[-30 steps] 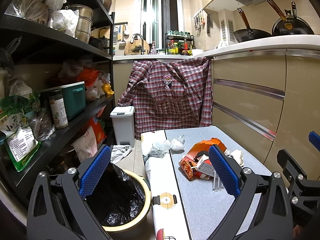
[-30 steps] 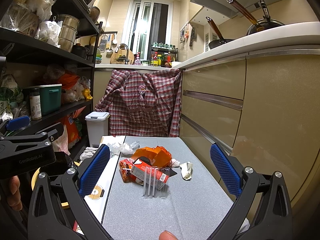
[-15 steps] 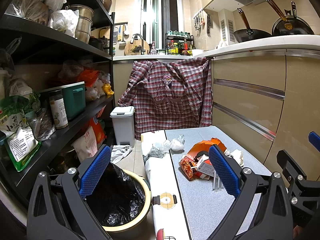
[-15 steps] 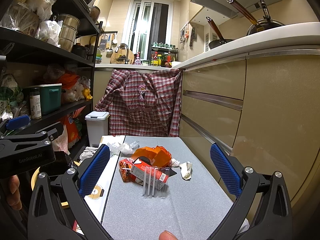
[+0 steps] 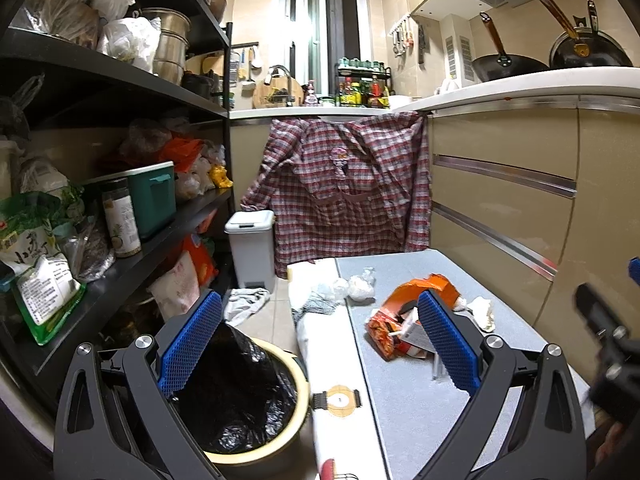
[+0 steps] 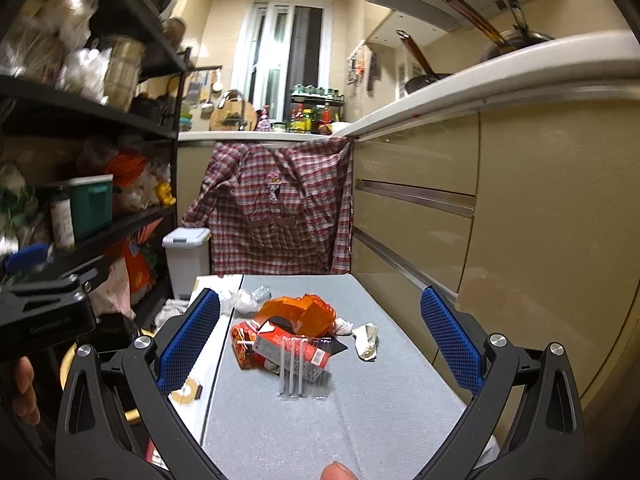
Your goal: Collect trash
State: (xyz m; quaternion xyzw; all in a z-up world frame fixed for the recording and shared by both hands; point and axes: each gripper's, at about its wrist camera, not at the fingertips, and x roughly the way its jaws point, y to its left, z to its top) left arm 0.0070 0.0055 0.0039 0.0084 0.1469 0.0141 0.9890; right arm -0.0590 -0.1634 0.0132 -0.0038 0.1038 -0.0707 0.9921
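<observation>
Left gripper (image 5: 318, 342): jaws spread wide, nothing held. Its left pad (image 5: 188, 346) overlaps the bin (image 5: 280, 436) in view; its right pad (image 5: 448, 342) overlaps the near edge of the trash pile (image 5: 404, 320).

Right gripper (image 6: 316, 340): jaws spread wide, nothing held. It is aimed along the mat (image 6: 320, 420) with the pile (image 6: 288, 332) centred between the pads at 12 o'clock. In the left wrist view this gripper shows only as a blurred black shape at the right edge.

Trash location: a loose cluster on the grey mat, past its middle.
- Orange wrapper (image 6: 298, 310): crumpled, at the far side of the cluster.
- Red carton (image 6: 292, 354): lying flat at 6 o'clock of the wrapper, touching it.
- Clear straws (image 6: 294, 368): several, side by side, lying over the carton's near edge and onto the mat.
- Tissue (image 6: 366, 340): crumpled, at 3 o'clock of the carton, just apart from it.
- Clear plastic wads (image 6: 246, 298): at 10 o'clock of the wrapper, on the seam between the mat and the white cloth (image 5: 332, 360).

Bin: round, cream rim, black liner, on the floor at 9 o'clock of the mat, just beside the cloth.

A fingertip (image 6: 338, 471) shows at the bottom edge of the right wrist view.
</observation>
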